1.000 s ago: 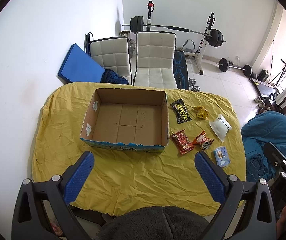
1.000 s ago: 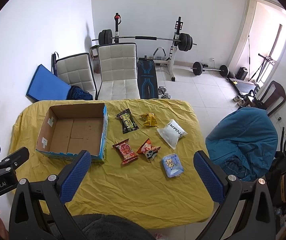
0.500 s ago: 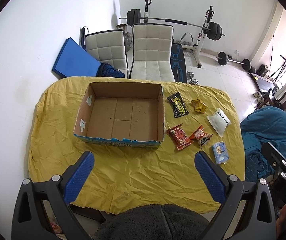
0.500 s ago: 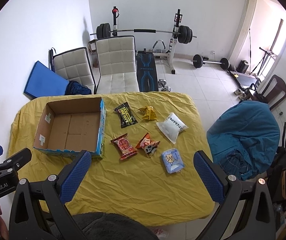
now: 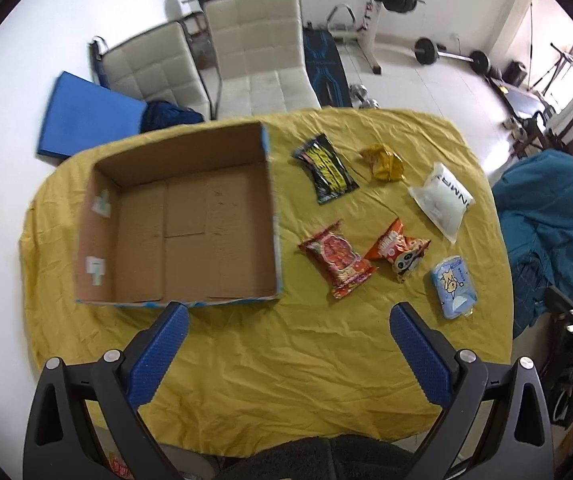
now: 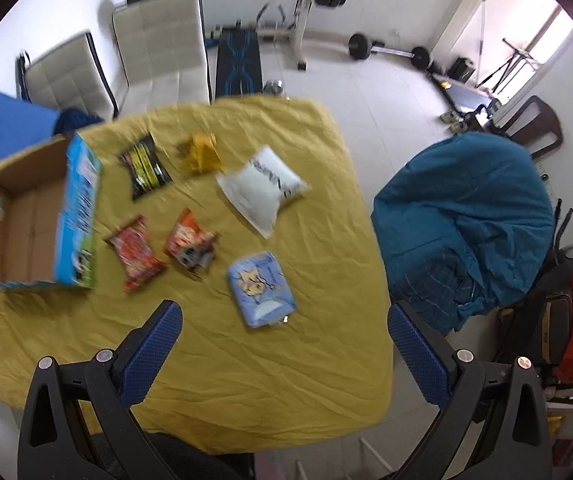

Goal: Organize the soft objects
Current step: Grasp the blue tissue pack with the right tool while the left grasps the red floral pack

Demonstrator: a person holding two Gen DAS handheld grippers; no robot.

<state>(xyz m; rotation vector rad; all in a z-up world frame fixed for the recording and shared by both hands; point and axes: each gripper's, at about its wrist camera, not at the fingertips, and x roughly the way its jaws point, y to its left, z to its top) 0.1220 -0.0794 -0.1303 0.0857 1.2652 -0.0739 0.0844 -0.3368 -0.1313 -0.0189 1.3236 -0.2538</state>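
Table (image 5: 246,380) w/ a wrinkled yellow cloth fills both views. Box (image 5: 182,224), open cardboard w/ nothing in it, sits at 9 o'clock of the packets. No packet is in it yet, so the sorting has not begun.

Six soft packets lie loose on the cloth, none touching the box. White pouch (image 6: 264,188) is biggest, at 2 o'clock of the group. Black bag (image 5: 325,168) is at 11 o'clock, nearest the box's far corner. Red bag (image 5: 336,258) is just beside the box's right wall. Orange bag (image 5: 400,250) is close to its right. Blue pack (image 6: 261,290) is at 5 o'clock, closest to the right gripper. Yellow wrapper (image 5: 382,162), crumpled and smallest, is at 12 o'clock.

Left gripper (image 5: 288,340) and right gripper (image 6: 284,342) both hover over the near cloth w/ jaws spread wide, holding nothing.

All prob. light, squashy, film slick. Blue pack looks pillowy: pinch across its middle. Crisp bags: pinch a crimped end seam, gently, or contents crush.
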